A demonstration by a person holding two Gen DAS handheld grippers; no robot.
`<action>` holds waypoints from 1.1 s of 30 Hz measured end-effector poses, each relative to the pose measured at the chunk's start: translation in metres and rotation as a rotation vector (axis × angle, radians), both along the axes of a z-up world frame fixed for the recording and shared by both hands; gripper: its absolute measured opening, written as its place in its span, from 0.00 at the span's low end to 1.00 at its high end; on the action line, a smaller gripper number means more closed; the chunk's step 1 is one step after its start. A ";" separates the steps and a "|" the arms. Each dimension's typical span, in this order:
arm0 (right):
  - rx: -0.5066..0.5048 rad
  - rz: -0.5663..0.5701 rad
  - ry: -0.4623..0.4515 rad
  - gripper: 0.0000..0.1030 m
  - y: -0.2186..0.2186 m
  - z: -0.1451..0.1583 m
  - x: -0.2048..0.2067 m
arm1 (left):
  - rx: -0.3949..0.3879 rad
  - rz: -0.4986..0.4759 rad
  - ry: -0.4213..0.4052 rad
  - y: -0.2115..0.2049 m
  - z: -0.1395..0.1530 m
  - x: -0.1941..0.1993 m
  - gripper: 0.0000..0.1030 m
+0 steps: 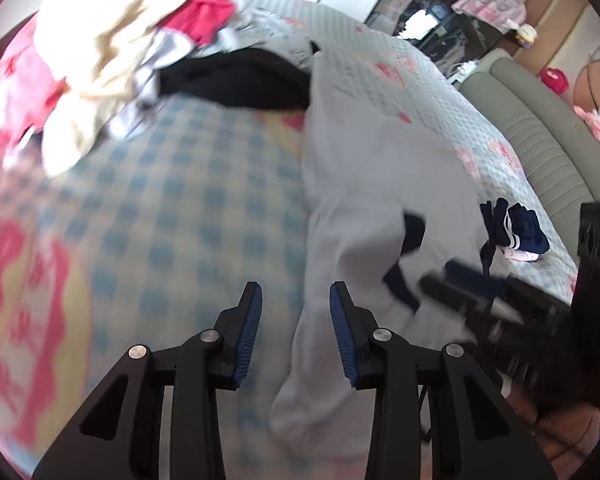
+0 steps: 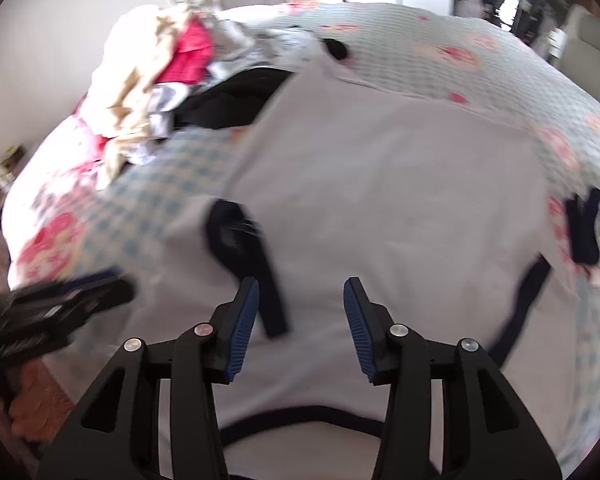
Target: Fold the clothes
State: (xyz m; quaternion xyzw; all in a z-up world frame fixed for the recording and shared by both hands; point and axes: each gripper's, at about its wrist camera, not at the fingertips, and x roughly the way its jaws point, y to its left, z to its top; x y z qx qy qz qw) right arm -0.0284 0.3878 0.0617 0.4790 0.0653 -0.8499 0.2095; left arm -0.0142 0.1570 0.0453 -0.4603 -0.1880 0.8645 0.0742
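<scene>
Garment: pale grey T-shirt [image 2: 380, 184] with dark navy trim, spread on the bed [image 2: 440, 40], dark-edged neckline toward the near edge, body running away toward the far side.
Long axis: roughly along the right gripper's line of sight, collar end nearest.
Left sleeve: navy-cuffed sleeve [image 2: 240, 240] turned in over the shirt body, lying just ahead and left of the right gripper.
Right gripper [image 2: 300, 320]: released, jaws apart with nothing between them, hovering over the collar end of the shirt.
Left gripper [image 1: 296, 328]: likewise released and empty, held over the shirt's left edge where it met the checked bedding.
Nearer hand: right gripper centred on the garment; left gripper off to its side, closer to the turned-in sleeve.
Fold stage: one sleeve in, body flat at full length; fitted a fold under way, further progress not settled.
Left view only: heap of unsorted clothes [image 1: 140, 32] at the bed's far left, a small navy striped item [image 1: 512, 228] beside the shirt's right side, grey couch beyond.
Right view only: full width of the shirt and its neckline trim.
</scene>
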 end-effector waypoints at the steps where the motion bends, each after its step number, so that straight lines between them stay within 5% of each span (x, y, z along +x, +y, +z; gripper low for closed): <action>1: -0.005 0.022 -0.007 0.47 -0.007 -0.002 0.000 | 0.007 -0.005 0.005 0.001 -0.001 -0.003 0.35; 5: 0.070 0.031 -0.047 0.45 -0.023 -0.027 -0.007 | 0.036 -0.026 0.027 0.006 -0.003 -0.013 0.37; 12: 0.141 -0.016 0.001 0.46 -0.005 -0.024 -0.003 | 0.086 -0.062 0.065 0.014 -0.008 -0.032 0.39; 15: -0.013 0.001 -0.033 0.47 0.003 -0.012 -0.008 | 0.089 -0.106 0.101 0.019 -0.005 -0.032 0.43; 18: -0.030 0.060 -0.045 0.50 -0.012 -0.016 -0.012 | 0.057 -0.075 0.063 0.020 -0.014 -0.043 0.43; 25: 0.151 0.020 -0.014 0.49 -0.028 -0.032 -0.010 | 0.142 0.015 0.033 -0.002 -0.022 -0.046 0.43; 30: -0.012 0.057 0.013 0.50 -0.023 -0.008 -0.011 | 0.082 0.008 -0.003 0.004 -0.026 -0.025 0.43; 33: -0.026 0.062 -0.005 0.50 -0.034 -0.013 -0.025 | 0.042 0.004 -0.027 0.008 -0.028 -0.013 0.43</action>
